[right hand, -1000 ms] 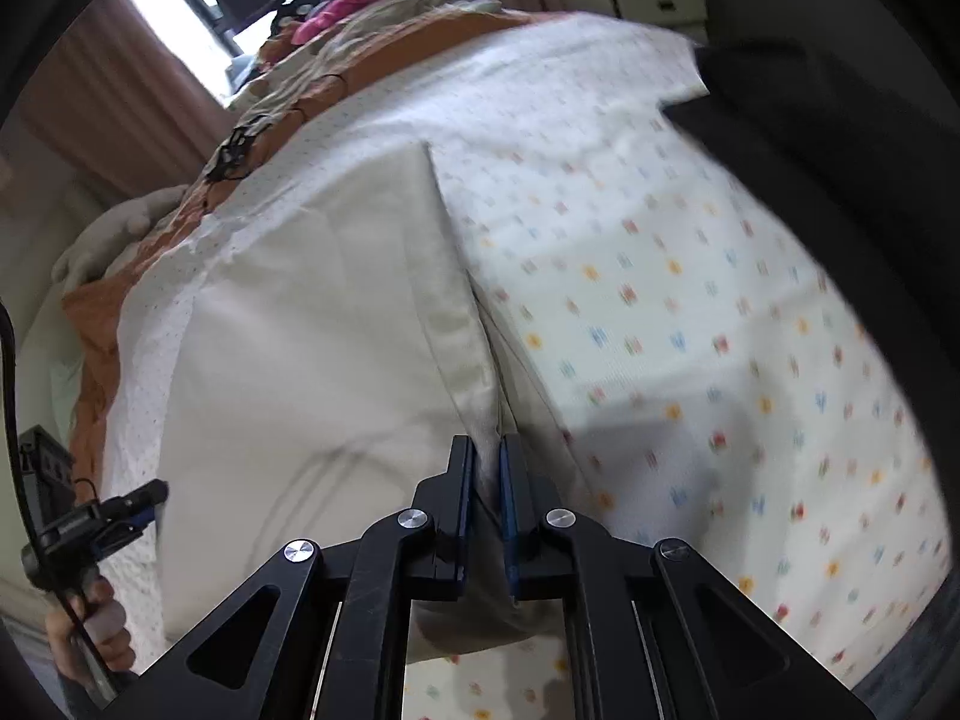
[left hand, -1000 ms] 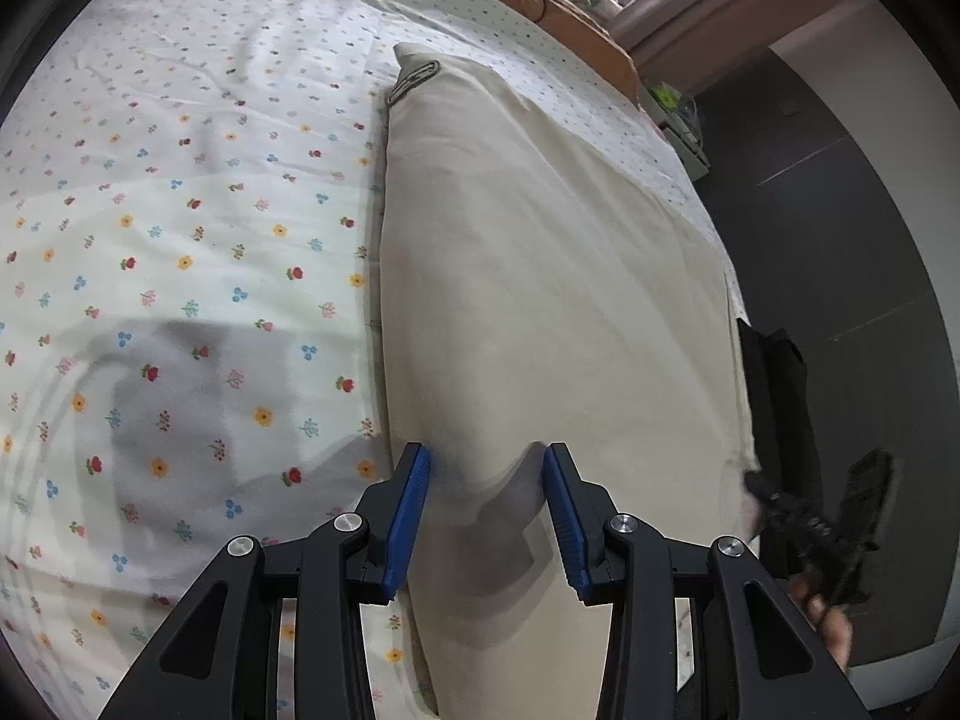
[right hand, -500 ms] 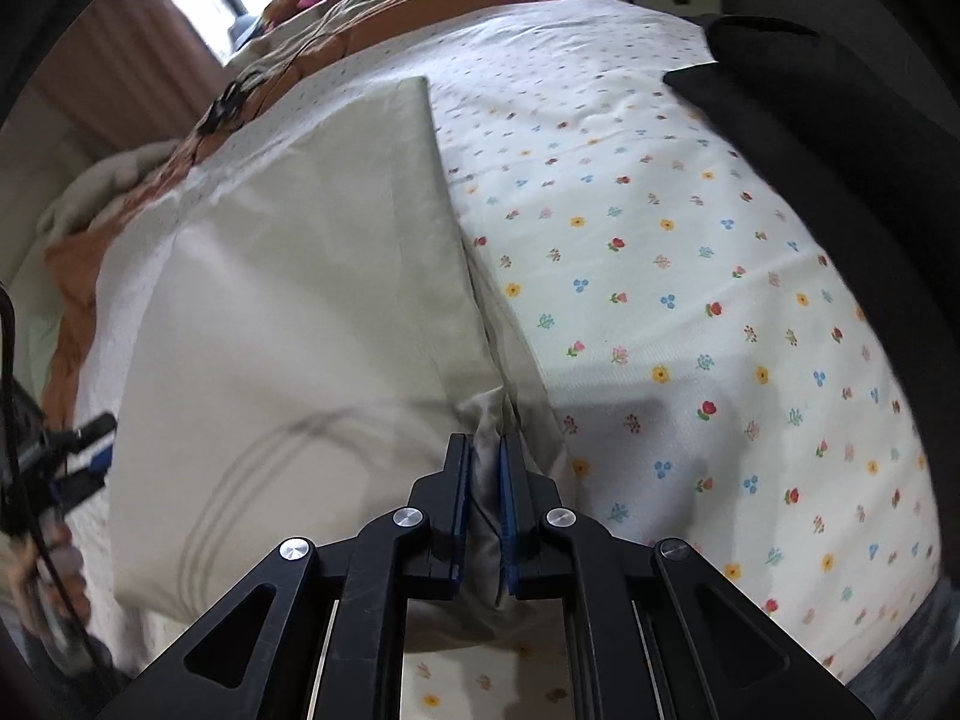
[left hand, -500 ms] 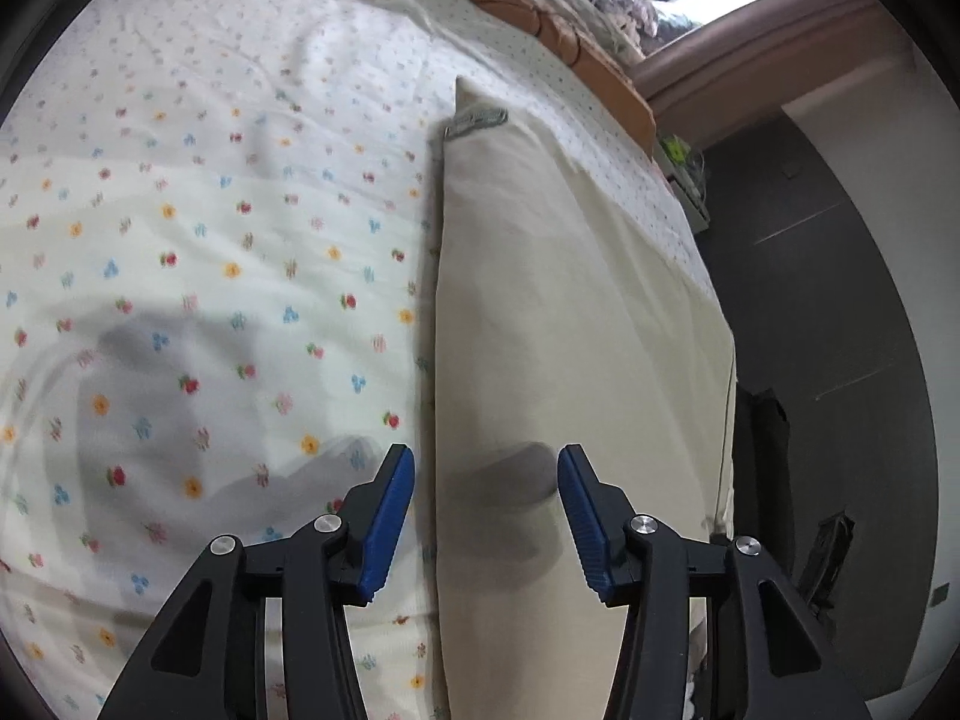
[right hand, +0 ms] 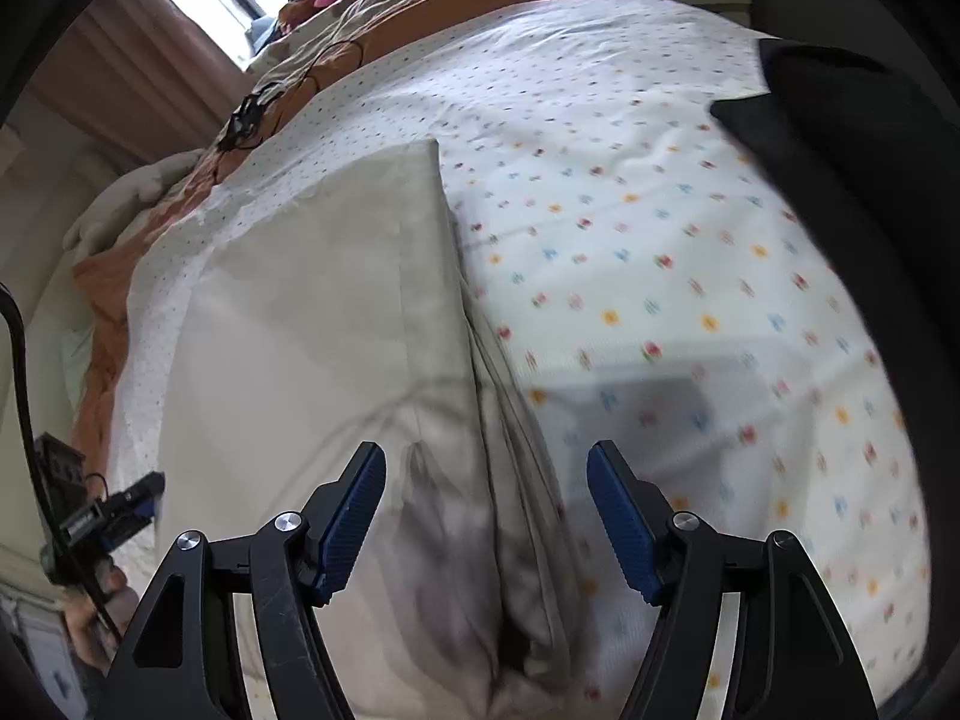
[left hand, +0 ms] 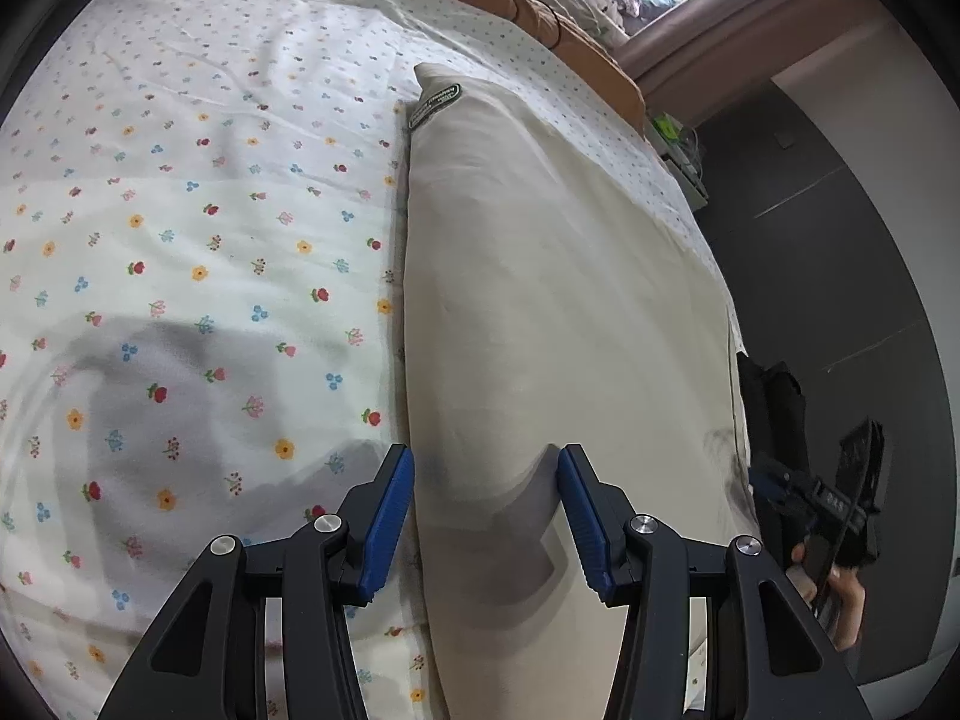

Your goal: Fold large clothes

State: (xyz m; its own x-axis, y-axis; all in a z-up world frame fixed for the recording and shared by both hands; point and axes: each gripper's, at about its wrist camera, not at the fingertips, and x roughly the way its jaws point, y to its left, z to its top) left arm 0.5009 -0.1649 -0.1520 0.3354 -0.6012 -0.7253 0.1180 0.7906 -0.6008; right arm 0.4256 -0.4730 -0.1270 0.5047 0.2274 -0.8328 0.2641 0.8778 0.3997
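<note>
Two tools: I am working one in each hand over the bed (left hand: 180, 192), both pointing down at the cream garment (left hand: 540, 300).
Garment place: it is lying flat on the flowered sheet, folded into a long band, its dark label (left hand: 435, 105) at the far end in the left wrist view.
Garment handling: I am judging it light, soft and limp, likely to sag and slide open when lifted by one point; not fragile.
Layers: in the right wrist view the garment (right hand: 336, 330) is showing stacked edges along its right side, so those layers may be shifting against each other.
Where to grip: I am thinking the near end is best taken at both corners together, pinching through all layers close to the folded edge.
Left tool (left hand: 485, 516): its jaws are standing about half apart, astride the near edge of the band, with cloth below them but nothing pinched.
Right tool (right hand: 486, 516): its jaws have just been opening wide; the layered edge is lying between the blue pads, and they are not pressing on it.
Other hand: I am seeing the right tool (left hand: 840, 498) at the bed's edge in the left view.
</note>
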